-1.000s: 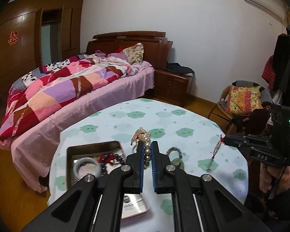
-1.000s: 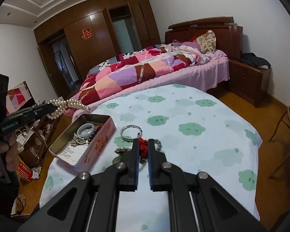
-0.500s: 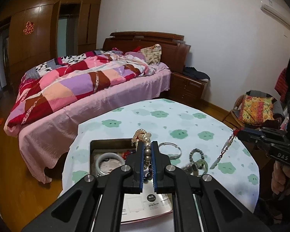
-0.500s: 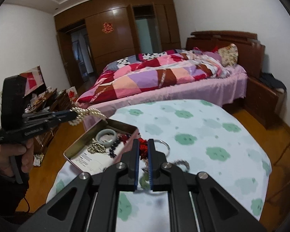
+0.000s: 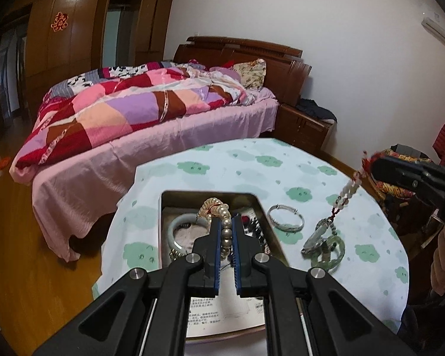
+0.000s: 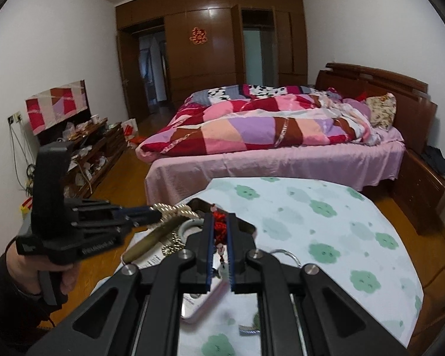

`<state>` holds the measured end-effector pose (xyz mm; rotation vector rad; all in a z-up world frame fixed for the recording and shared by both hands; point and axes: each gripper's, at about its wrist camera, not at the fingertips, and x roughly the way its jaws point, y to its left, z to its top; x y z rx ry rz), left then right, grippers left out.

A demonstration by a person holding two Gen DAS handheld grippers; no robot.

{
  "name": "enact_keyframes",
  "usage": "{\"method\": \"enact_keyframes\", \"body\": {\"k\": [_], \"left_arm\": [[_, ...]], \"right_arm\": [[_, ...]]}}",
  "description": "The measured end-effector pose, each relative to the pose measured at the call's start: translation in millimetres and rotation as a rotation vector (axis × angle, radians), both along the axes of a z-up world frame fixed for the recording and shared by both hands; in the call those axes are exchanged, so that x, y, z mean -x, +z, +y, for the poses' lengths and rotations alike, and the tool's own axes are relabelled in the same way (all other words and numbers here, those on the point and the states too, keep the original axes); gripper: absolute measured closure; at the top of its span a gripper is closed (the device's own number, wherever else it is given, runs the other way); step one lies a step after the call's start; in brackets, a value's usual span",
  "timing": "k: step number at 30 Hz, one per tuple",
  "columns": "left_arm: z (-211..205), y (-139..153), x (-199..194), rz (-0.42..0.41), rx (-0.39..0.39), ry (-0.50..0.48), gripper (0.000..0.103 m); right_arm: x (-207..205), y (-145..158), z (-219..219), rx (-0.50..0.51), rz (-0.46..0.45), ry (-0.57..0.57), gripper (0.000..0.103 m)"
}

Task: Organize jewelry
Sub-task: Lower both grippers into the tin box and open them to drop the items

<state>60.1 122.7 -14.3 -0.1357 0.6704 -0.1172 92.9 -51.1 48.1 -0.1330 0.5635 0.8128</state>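
Note:
My left gripper (image 5: pixel 225 222) is shut on a pearl necklace (image 5: pixel 215 207) and holds it above the open metal tin (image 5: pixel 207 195). The tin holds a pale jade bangle (image 5: pixel 178 228) and dark beads (image 5: pixel 255 228). My right gripper (image 6: pixel 221 222) is shut on a red-knotted pendant necklace (image 6: pixel 220 225). In the left wrist view that necklace (image 5: pixel 345 194) hangs from the right gripper (image 5: pixel 373 163), its jade pendant (image 5: pixel 317 235) touching the table beside a green jade ring (image 5: pixel 330 252). A silver bangle (image 5: pixel 284 222) lies right of the tin. The left gripper (image 6: pixel 154 212) also shows in the right wrist view.
The round table (image 5: pixel 252 166) has a cloth with green cloud prints. A bed (image 5: pixel 151 124) with a patchwork quilt stands behind it. A nightstand (image 5: pixel 302 127) is at the back right, a cluttered low cabinet (image 6: pixel 89 151) at the far left.
My left gripper has carried the pearl necklace leftward over the tin. My right gripper has lifted the pendant necklace higher and moved toward the tin.

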Motion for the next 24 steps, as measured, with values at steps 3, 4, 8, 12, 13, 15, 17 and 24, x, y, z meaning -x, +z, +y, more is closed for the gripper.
{"method": "enact_keyframes", "body": {"k": [3, 4, 8, 12, 13, 15, 17, 24], "left_arm": [[1, -5, -3, 0.016, -0.001, 0.001, 0.098], [2, -6, -3, 0.02, 0.0, 0.002, 0.098], [4, -14, -6, 0.041, -0.012, 0.015, 0.098], [4, -20, -7, 0.064, -0.033, 0.012, 0.098], [4, -21, -7, 0.068, -0.034, 0.012, 0.098], [4, -23, -8, 0.075, -0.038, 0.011, 0.098], [4, -24, -9, 0.086, -0.051, 0.018, 0.098], [2, -39, -14, 0.149, -0.087, 0.017, 0.097]], "right_arm": [[-1, -5, 12, 0.018, 0.008, 0.018, 0.092], [-1, -7, 14, 0.023, 0.009, 0.023, 0.092], [-1, -17, 27, 0.049, 0.023, 0.037, 0.092], [-5, -33, 40, 0.081, 0.052, 0.047, 0.092], [-6, -36, 42, 0.09, 0.059, 0.05, 0.092], [-8, -45, 46, 0.108, 0.075, 0.051, 0.092], [-10, -55, 48, 0.124, 0.095, 0.05, 0.092], [-17, -77, 48, 0.162, 0.154, 0.036, 0.092]]}}
